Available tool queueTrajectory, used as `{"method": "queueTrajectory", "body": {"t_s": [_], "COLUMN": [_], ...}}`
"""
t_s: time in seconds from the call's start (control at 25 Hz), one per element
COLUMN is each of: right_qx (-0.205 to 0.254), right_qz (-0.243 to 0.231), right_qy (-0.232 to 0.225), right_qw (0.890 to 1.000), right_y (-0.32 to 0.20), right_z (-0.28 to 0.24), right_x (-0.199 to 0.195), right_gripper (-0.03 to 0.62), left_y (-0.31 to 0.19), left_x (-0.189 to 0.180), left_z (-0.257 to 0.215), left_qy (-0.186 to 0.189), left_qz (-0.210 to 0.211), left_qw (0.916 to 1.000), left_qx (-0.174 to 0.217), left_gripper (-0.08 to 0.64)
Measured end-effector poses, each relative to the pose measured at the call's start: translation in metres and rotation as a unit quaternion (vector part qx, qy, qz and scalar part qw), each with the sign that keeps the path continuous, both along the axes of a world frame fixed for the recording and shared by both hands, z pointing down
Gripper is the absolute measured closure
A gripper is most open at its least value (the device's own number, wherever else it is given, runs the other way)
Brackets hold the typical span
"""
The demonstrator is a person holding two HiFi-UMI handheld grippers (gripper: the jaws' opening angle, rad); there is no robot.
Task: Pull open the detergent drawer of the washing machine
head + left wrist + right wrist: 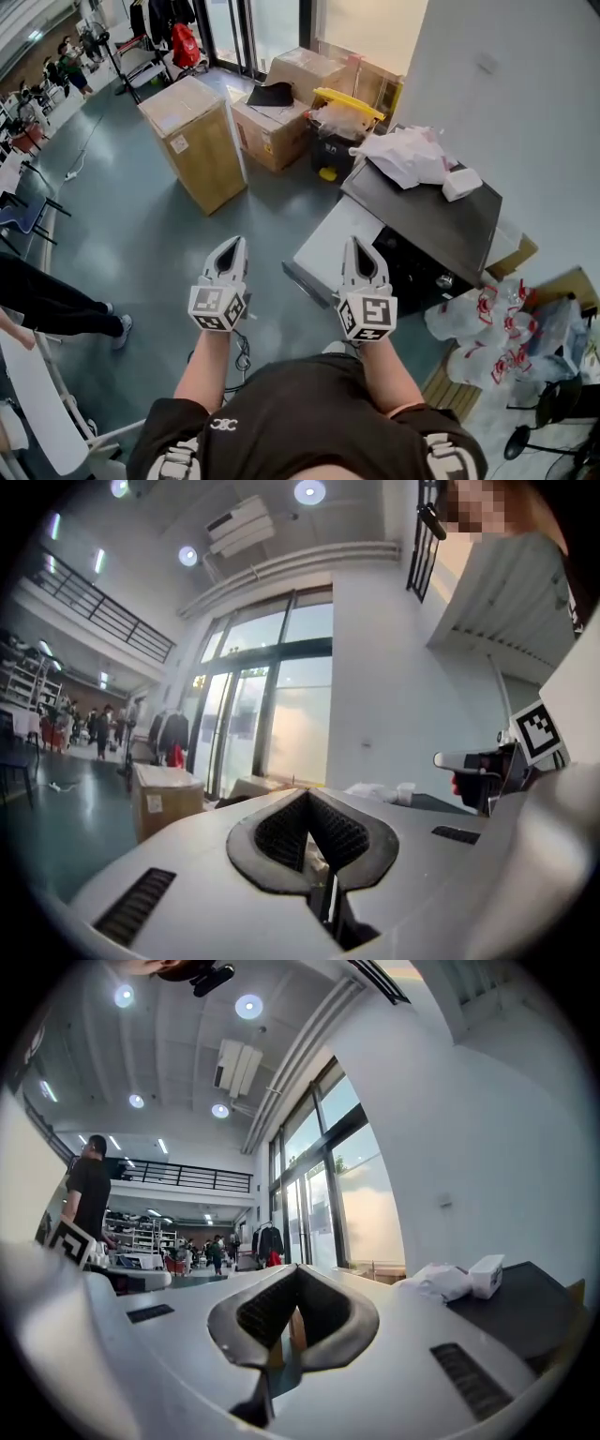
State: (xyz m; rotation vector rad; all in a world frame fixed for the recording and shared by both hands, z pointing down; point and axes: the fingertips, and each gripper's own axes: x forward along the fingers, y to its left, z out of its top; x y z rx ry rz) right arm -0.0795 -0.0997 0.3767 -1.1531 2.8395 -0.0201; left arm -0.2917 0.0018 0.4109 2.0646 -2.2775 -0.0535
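The washing machine's dark top (441,220) is ahead on the right, with a white plastic bag (408,155) and a small white box (461,183) lying on it. A white flat part (328,246) juts out at its left, beside a dark opening with a knob (443,279). I cannot make out the detergent drawer itself. My left gripper (230,246) hangs over the floor, left of the machine, shut and empty (307,794). My right gripper (357,246) is held above the white part, its jaws closed tip to tip with nothing in them (298,1269). Both point level.
Cardboard boxes (197,141) (277,127) and a yellow-lidded bin (339,131) stand on the floor beyond. Plastic bags (497,323) pile up at the machine's right. A person's legs (47,305) are at the left edge, and a white wall (506,84) stands behind the machine.
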Motion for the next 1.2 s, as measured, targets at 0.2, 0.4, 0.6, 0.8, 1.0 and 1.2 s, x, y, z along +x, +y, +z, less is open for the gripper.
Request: {"method": "queueTrajectory", "body": {"t_s": [0.2, 0.4, 0.6, 0.8, 1.0, 1.2], "right_qx": [0.015, 0.032, 0.033, 0.032, 0.03, 0.03], "right_qz": [-0.021, -0.016, -0.008, 0.0, 0.007, 0.007], "right_qy": [-0.008, -0.008, 0.001, 0.007, 0.011, 0.016], "right_qw": [1.0, 0.999, 0.999, 0.999, 0.999, 0.999], "right_y": [0.016, 0.029, 0.04, 0.045, 0.046, 0.05], "right_z": [-0.016, -0.023, -0.018, -0.016, -0.015, -0.009], "right_x": [-0.01, -0.008, -0.01, -0.007, -0.004, -0.003], "right_gripper": [0.591, 0.591, 0.591, 0.591, 0.591, 0.591], "left_y": [0.02, 0.035, 0.042, 0.045, 0.048, 0.049], "left_x": [0.015, 0.036, 0.041, 0.039, 0.04, 0.041], "left_z": [-0.058, -0.082, -0.078, -0.077, -0.076, -0.072], "left_qy": [-0.044, -0.087, -0.081, -0.075, -0.073, -0.073], "left_qz": [-0.022, -0.018, -0.009, -0.009, -0.007, -0.005], "left_qw": [0.9986, 0.9955, 0.9961, 0.9966, 0.9968, 0.9969], "left_qx": [0.02, 0.03, 0.032, 0.033, 0.031, 0.03], "left_gripper": [0.558, 0.558, 0.557, 0.557, 0.557, 0.557]}}
